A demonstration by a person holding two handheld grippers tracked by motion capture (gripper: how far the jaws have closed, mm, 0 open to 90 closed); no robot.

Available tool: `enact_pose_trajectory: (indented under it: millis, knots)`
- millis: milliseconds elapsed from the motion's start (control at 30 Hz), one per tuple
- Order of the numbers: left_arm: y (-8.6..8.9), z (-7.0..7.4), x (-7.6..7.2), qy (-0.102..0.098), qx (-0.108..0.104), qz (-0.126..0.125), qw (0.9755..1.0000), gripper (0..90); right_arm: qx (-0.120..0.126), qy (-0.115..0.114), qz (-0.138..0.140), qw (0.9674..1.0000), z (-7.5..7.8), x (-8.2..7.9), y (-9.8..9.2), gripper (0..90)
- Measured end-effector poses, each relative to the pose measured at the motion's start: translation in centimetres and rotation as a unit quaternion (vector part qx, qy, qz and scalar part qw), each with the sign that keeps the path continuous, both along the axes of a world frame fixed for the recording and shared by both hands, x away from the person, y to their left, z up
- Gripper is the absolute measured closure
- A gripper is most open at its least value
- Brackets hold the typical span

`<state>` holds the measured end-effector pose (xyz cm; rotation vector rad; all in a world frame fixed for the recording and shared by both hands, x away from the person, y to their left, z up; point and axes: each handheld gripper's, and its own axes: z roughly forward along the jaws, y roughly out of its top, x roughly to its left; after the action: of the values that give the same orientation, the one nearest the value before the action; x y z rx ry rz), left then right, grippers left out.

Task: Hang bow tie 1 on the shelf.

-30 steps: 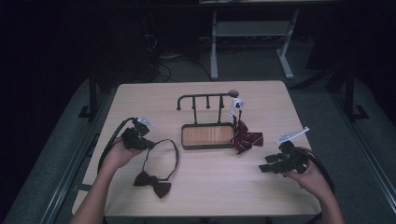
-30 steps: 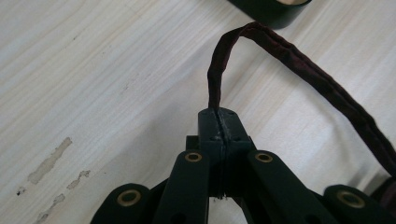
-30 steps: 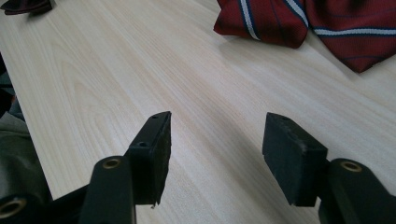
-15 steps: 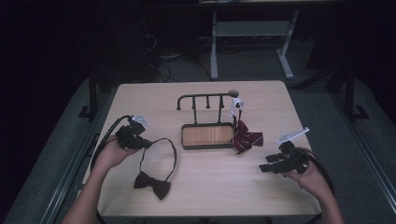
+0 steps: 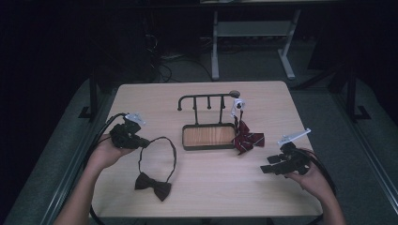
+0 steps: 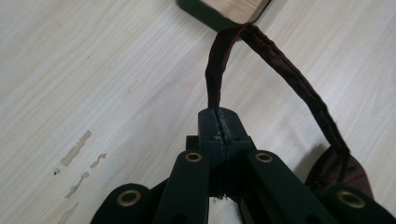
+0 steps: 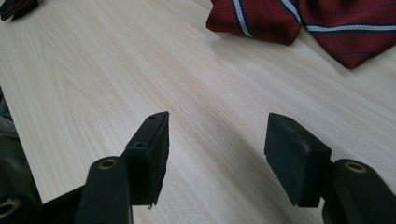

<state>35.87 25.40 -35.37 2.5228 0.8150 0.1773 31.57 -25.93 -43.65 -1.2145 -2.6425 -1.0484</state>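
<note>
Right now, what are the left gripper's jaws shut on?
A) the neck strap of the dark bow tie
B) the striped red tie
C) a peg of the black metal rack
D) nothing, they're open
A: in the left gripper view the left gripper has its jaws closed together on the thin dark strap, which loops back down to the dark bow tie lying on the light wooden table.
</note>
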Motion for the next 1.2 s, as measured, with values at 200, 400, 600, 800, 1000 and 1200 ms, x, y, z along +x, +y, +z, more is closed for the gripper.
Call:
enact_pose_trajectory:
  millis: [200, 400, 600, 800, 1000, 1200]
  knots:
    - [-0.4, 0.6, -0.2, 0.0, 0.008, -0.01, 0.9999, 89.8, 0.002, -0.001, 0.004, 1.0, 0.1, -0.1, 0.0, 40.1]
    - [-0.7, 1.5, -0.4, -0.004, 0.007, -0.015, 0.9999, 89.8, 0.001, -0.001, 0.005, 1.0, 0.1, -0.1, 0.0, 40.1]
    - [-0.9, 2.5, -0.6, -0.009, 0.005, -0.022, 0.9997, 89.8, 0.0, -0.002, 0.004, 1.0, 0.1, -0.1, -0.1, 40.1]
    - [-1.5, 3.4, -0.8, -0.013, 0.008, -0.031, 0.9994, 89.8, 0.001, -0.001, 0.005, 1.0, 0.1, -0.1, 0.0, 40.1]
    - [-2.0, 4.2, -0.7, -0.015, 0.01, -0.034, 0.9993, 89.8, 0.0, -0.001, 0.009, 1.0, 0.1, -0.1, 0.1, 40.1]
    - [-2.6, 5.3, -0.7, -0.024, 0.011, -0.042, 0.9988, 89.8, 0.002, -0.001, 0.007, 1.0, 0.2, -0.2, 0.1, 40.1]
